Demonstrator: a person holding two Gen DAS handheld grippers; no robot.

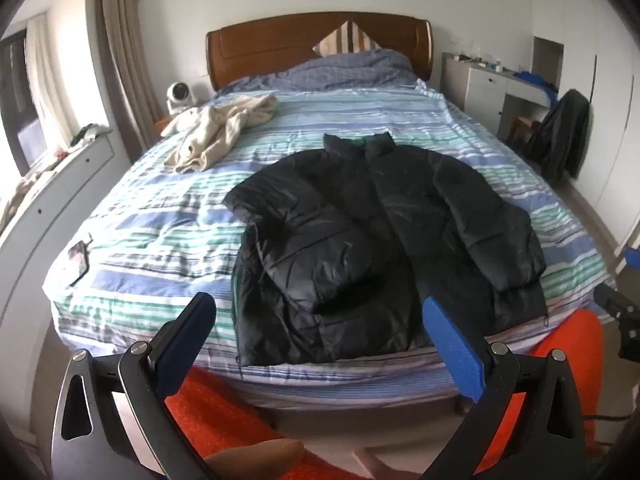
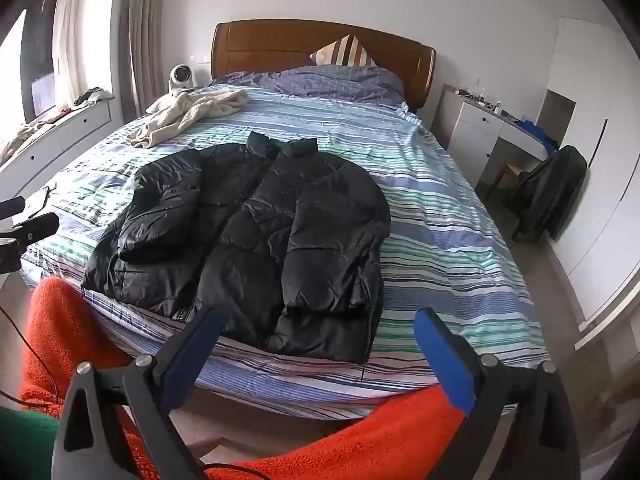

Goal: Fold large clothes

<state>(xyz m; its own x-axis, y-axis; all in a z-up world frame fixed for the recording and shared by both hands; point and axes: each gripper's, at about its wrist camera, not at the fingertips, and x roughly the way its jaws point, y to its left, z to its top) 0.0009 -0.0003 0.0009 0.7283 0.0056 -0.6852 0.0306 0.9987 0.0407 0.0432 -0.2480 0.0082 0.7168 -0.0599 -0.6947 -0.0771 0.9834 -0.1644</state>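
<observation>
A black puffer jacket (image 1: 380,240) lies face up on the striped bed (image 1: 160,220), collar towards the headboard, both sleeves folded in over the body. It also shows in the right wrist view (image 2: 256,232). My left gripper (image 1: 316,312) is open and empty, held above the bed's foot edge near the jacket's hem. My right gripper (image 2: 316,324) is open and empty, above the foot edge by the jacket's lower right corner. The bed also shows in the right wrist view (image 2: 440,240).
A cream garment (image 1: 216,128) lies crumpled at the bed's far left. A phone (image 1: 78,258) lies near the left edge. Orange fleece (image 2: 360,432) covers the person's legs below the grippers. A white dresser (image 1: 48,200) stands left, a desk and dark chair (image 1: 560,140) right.
</observation>
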